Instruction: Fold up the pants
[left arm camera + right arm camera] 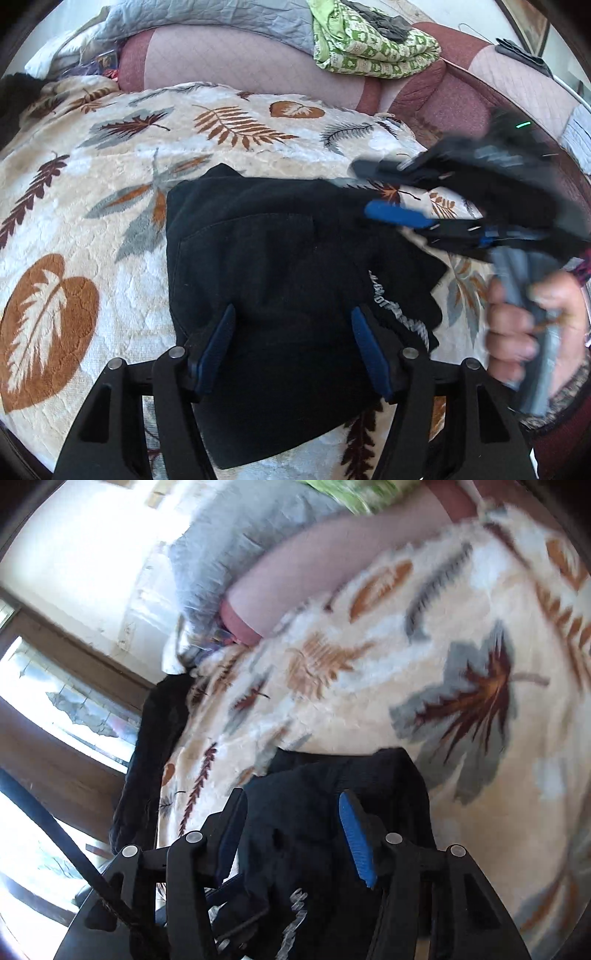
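Here are the black pants (280, 266), folded into a compact bundle at the centre of the left wrist view, lying on a leaf-patterned blanket (92, 206) spread over the bed. The left gripper (291, 343) hangs just above the bundle, jaws apart, blue pads clear of the cloth. In from the right of that frame comes the right gripper (373, 192), blurred, jaws parted over the far right corner of the pants, nothing pinched, with a hand (532, 328) wrapped round its grey handle. White lettering shows on the pants' right edge. Behind, along the top, a grey quilt (207, 18), a green patterned cloth (373, 44) and maroon-and-pink cushions (240, 62) crowd the bed's far side. A dark garment (159, 738) droops at the blanket's left edge in the right wrist view, beside bright windows (74, 709).
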The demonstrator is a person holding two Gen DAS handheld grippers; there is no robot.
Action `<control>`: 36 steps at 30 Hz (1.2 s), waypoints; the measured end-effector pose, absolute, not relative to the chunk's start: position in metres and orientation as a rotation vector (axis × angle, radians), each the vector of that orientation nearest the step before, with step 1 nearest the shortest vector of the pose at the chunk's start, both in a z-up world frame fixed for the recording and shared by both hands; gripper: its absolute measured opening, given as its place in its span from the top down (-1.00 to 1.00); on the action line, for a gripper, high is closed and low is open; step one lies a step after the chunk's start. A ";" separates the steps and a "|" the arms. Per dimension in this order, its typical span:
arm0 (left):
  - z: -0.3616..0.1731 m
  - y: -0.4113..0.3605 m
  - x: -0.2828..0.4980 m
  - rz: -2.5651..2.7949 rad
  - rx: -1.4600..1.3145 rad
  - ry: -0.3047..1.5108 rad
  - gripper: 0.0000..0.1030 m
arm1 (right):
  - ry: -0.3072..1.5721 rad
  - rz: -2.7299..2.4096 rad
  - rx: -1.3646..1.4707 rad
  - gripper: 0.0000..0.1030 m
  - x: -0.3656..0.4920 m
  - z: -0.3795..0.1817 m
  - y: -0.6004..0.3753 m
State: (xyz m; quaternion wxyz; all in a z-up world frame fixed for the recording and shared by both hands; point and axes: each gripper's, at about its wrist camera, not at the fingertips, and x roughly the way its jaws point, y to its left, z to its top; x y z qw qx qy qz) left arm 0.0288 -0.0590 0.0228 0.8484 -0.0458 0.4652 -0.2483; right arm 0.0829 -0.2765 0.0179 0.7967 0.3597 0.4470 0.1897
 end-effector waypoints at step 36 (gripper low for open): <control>-0.013 -0.011 0.115 -0.735 -0.548 1.245 -0.99 | 0.866 0.385 1.072 -0.42 -0.019 -0.035 -0.330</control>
